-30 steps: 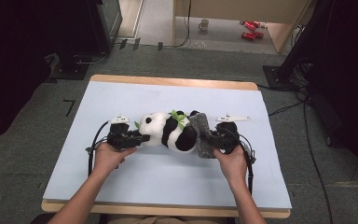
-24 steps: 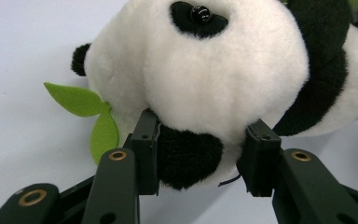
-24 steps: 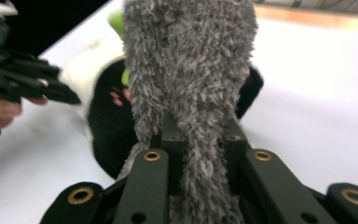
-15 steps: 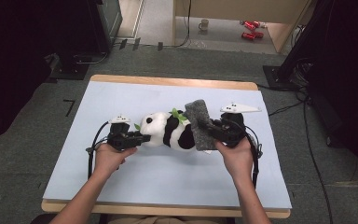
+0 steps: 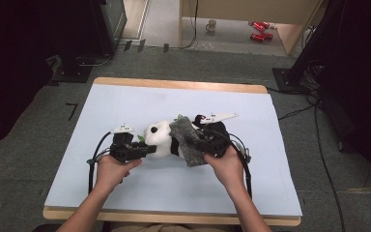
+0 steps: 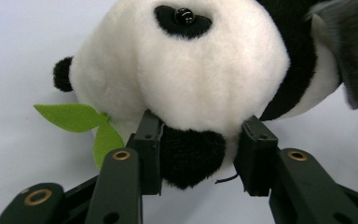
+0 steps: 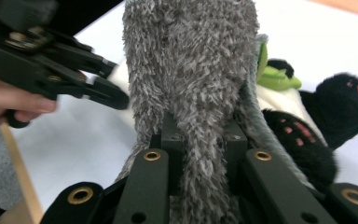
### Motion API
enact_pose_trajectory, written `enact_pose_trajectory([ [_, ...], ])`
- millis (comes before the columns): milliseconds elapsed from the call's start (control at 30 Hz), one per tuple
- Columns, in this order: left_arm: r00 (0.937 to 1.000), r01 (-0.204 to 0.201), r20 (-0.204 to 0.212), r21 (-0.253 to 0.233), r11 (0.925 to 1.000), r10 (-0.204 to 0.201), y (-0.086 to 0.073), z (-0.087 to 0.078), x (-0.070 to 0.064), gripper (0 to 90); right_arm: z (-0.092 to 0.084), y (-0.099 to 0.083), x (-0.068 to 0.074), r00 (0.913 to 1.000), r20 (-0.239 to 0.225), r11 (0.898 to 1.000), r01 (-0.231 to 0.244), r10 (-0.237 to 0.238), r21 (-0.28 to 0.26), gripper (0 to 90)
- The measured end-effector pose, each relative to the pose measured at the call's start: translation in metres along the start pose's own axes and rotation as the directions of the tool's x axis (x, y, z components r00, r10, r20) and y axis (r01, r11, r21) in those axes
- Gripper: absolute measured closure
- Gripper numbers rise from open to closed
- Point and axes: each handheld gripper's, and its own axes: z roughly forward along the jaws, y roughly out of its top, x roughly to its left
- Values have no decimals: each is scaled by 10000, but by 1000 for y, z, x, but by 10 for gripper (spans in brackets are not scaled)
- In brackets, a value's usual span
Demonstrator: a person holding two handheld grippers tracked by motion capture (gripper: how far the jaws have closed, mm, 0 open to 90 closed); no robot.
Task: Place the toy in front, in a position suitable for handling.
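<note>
High view: on a pale blue table mat (image 5: 125, 203), a black-and-white plush panda (image 5: 160, 140) lies near the middle. Left of the panda, the left gripper (image 5: 147, 149) pinches its black ear, jaws just reopened slightly. Right of it, the right gripper (image 5: 199, 145) clamps a grey fuzzy cloth (image 5: 188, 141) draped over the panda.

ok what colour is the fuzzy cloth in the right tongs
Grey, a shaggy fuzzy cloth; it shows best in the right gripper view.
</note>
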Motion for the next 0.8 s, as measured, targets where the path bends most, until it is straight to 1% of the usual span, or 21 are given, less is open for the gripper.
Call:
enact_pose_trajectory([
  [67,9991,-407,-116,-249,9989,404,-2,0,-3,504,4,-1,-3,10000,60,10000,3,-3,-12,780],
  [100,9984,-541,-165,-342,9979,536,-2,0,-4,466,5,-1,-4,9996,259,9999,134,-133,-16,780],
  [133,9970,-753,-211,-529,9958,743,-3,-1,-3,441,5,-1,-5,9994,321,9999,153,-153,-12,780],
  [200,9963,-857,-87,-686,9940,853,-3,-4,-1,399,5,-1,-9,9992,368,9999,124,-121,-75,780],
  [267,9946,-1035,-12,-921,9903,1039,-4,-8,2,378,5,-1,-14,9994,357,9998,37,-30,-202,780],
  [333,9901,-1397,-4,-1121,9838,1406,-5,-11,5,359,5,-1,-17,9992,387,9997,-82,90,-221,779],
  [433,9841,-1777,-239,-1191,9769,1761,-7,-15,11,323,4,-1,-23,9990,398,9993,-196,209,-331,779],
  [533,9826,-1856,-133,-1204,9752,1853,-9,-14,17,281,3,0,-31,9985,404,9986,-355,371,-394,778],
  [633,9765,-2152,-115,-1224,9689,2154,-10,-7,21,280,1,0,-36,9979,360,9977,-520,536,-424,776],
  [667,9745,-2228,-33,-1331,9657,2243,-10,-5,22,278,1,0,-37,9976,332,9973,-591,605,-432,776],
  [800,9721,-2228,297,-1916,9558,2326,-7,3,24,269,0,-1,-40,9971,396,9969,-630,648,-464,774],
])
